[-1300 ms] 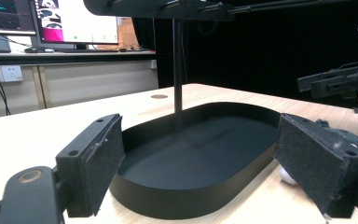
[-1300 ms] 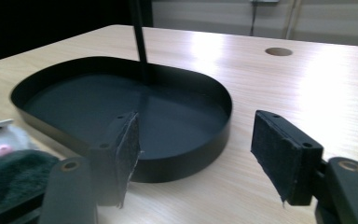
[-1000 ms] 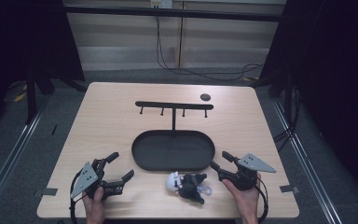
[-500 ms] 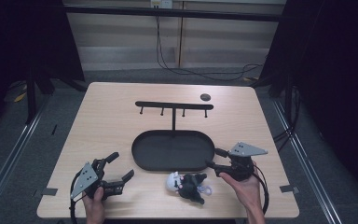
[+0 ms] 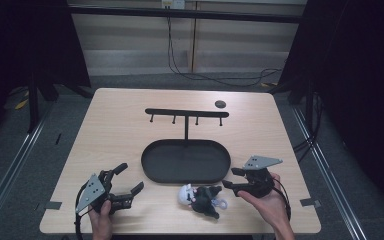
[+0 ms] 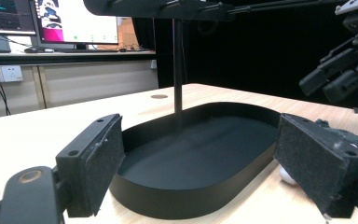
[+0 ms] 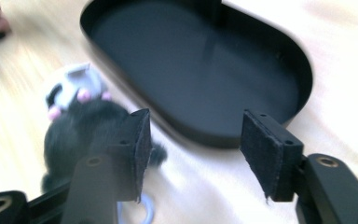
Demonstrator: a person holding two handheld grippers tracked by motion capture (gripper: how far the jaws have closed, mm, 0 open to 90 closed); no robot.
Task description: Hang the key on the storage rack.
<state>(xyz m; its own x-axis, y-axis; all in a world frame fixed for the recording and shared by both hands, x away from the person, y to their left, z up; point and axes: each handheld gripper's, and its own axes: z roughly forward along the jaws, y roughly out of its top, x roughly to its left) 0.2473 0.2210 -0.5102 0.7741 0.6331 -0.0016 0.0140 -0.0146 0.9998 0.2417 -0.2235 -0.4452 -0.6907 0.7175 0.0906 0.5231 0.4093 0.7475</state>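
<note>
Both grippers [image 5: 230, 178] [image 5: 129, 177] gape; plush toy [image 5: 200, 198] lies head pointing left.

Obscured and cropped items, table scene

Plush toy [image 7: 81, 119]: motion-blurred at left of the right gripper view, lower body behind a jaw. Hanger rack [image 6: 177, 9]: crossbar cut by the left gripper view's top edge. Small dark disc [image 5: 220, 104], upper table in the high view: too small to identify.

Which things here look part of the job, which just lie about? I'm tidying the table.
Likely in use: plush toy beside open right gripper; black tray with its hook stand.
Lying about: small dark disc; tape marks.
</note>
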